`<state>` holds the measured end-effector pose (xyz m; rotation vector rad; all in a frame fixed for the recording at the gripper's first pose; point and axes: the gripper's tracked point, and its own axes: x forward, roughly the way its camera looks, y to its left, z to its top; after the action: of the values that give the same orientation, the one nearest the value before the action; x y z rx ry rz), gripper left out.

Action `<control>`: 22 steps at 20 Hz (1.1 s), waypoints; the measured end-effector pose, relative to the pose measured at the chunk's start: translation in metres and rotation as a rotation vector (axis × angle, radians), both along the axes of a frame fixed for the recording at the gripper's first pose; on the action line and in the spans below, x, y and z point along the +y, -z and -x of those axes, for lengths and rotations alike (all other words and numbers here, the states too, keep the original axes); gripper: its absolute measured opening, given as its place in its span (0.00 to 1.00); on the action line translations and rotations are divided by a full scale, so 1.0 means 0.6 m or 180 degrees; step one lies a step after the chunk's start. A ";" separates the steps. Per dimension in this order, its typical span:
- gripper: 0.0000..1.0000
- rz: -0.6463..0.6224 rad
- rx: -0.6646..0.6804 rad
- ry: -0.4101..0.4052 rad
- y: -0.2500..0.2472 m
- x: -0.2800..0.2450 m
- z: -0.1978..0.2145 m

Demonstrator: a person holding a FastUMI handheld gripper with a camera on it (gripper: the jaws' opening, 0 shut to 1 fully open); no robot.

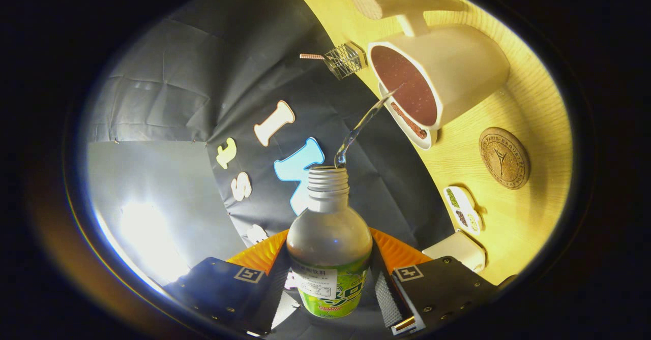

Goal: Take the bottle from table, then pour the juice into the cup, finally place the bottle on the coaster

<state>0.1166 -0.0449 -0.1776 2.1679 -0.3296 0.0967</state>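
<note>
My gripper [329,258] is shut on a clear uncapped bottle [329,238] with a green label, held between both orange fingers [399,253] and tilted hard to the side. A thin clear stream [358,129] runs from the bottle's threaded mouth into the white cup [457,70], whose inside is dark reddish brown. The cup stands on a small white saucer [414,131] on the wooden table [529,101]. A round cork coaster [504,158] lies bare on the table beside the cup, beyond the right finger.
A white long-handled object [402,2] lies past the cup. A small wire rack [346,59] stands at the table's edge. A small patterned white dish [462,208] and a white block [457,248] sit close to the right finger.
</note>
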 end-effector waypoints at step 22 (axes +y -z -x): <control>0.77 -0.0372 -0.0118 0.0192 -0.021 -0.039 -0.010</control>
<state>0.1223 -0.0685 -0.1652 2.2716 -0.4310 0.0857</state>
